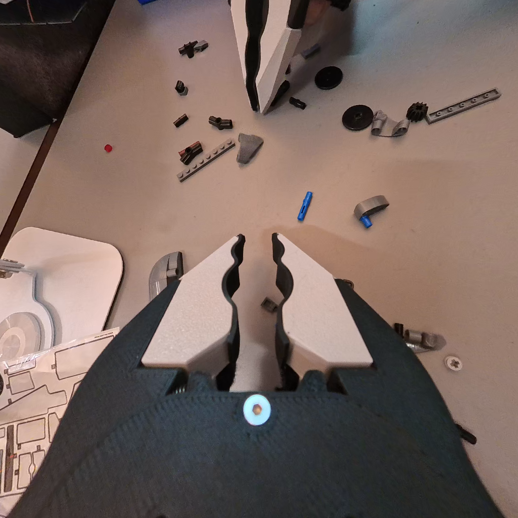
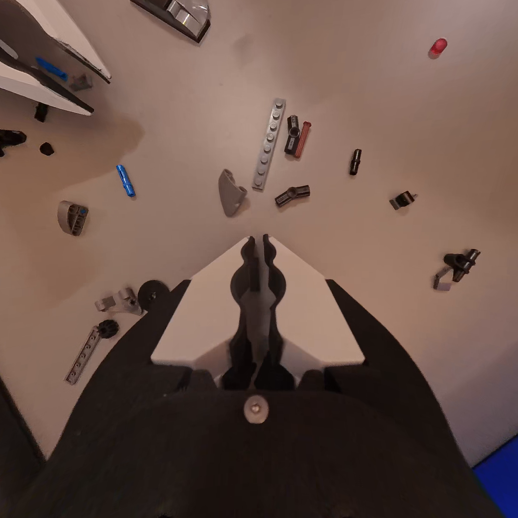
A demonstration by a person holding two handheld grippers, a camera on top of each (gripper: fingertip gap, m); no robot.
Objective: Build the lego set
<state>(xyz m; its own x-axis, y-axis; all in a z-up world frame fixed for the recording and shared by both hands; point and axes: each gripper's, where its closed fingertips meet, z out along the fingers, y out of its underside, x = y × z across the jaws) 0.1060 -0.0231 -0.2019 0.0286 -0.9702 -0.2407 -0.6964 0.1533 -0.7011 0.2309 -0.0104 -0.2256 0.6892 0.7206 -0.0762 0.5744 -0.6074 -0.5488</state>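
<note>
My left gripper [image 1: 258, 236] is open and empty, low over the beige table [image 1: 364, 168]. A blue pin [image 1: 304, 206] lies just ahead of it, to the right. A grey curved piece with a blue pin in it [image 1: 370, 207] lies farther right. My right gripper [image 2: 258, 238] is shut on a thin grey lego piece [image 2: 259, 308] with a black pin on it. It also shows at the far side in the left wrist view [image 1: 259, 110], tips down at the table. A long grey plate [image 2: 269, 143] and a grey wedge [image 2: 231, 192] lie ahead of it.
Loose parts lie scattered: black connectors [image 1: 220, 122], two black discs [image 1: 358, 117], a black gear [image 1: 417, 111] by a second grey plate [image 1: 462, 106], a red stud [image 1: 108, 148]. A white board [image 1: 84, 266] and a bagged sticker sheet [image 1: 33, 392] lie at the left, by the table edge. Some 15 cm of space lies between my two pairs of fingers. The long grey plate [image 2: 269, 143] lies around 7 cm away from my right fingertips. It turns up in the left wrist view [image 1: 204, 160] as well.
</note>
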